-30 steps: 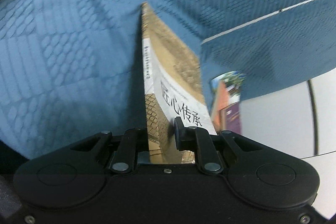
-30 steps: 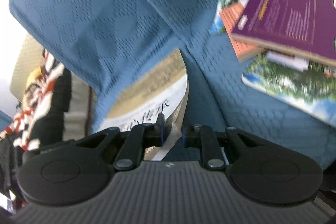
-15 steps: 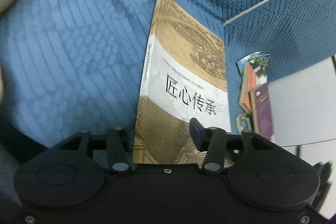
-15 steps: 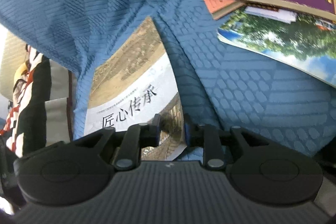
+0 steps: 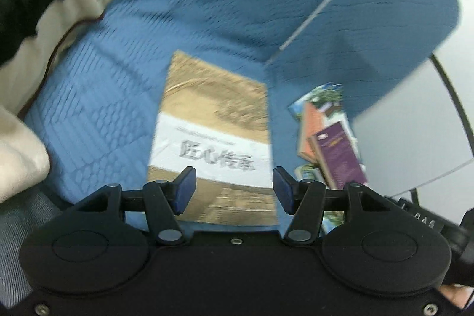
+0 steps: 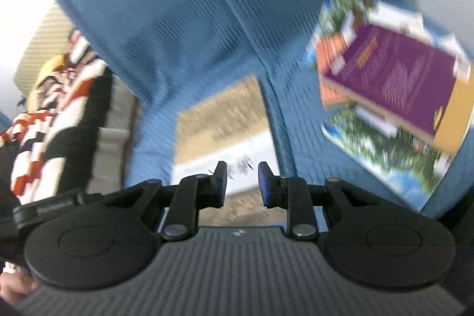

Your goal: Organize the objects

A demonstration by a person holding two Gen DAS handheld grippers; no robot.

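So left wrist view has the left gripper (image 5: 234, 188) freshly spread wide, gripping nothing, over the tan book (image 5: 213, 135) lying flat on the blue sofa (image 5: 207, 5), and right wrist view has the right gripper (image 6: 242, 182) slightly parted, empty too, above that book (image 6: 225, 123).

We've got both wrist cams angled down at the blue sofa seat (image 5: 97, 114) from close above, left one further left, and both catch the same tan book (image 5: 213, 132) (image 6: 225, 120) and the book stack (image 5: 328, 138) (image 6: 391, 91).
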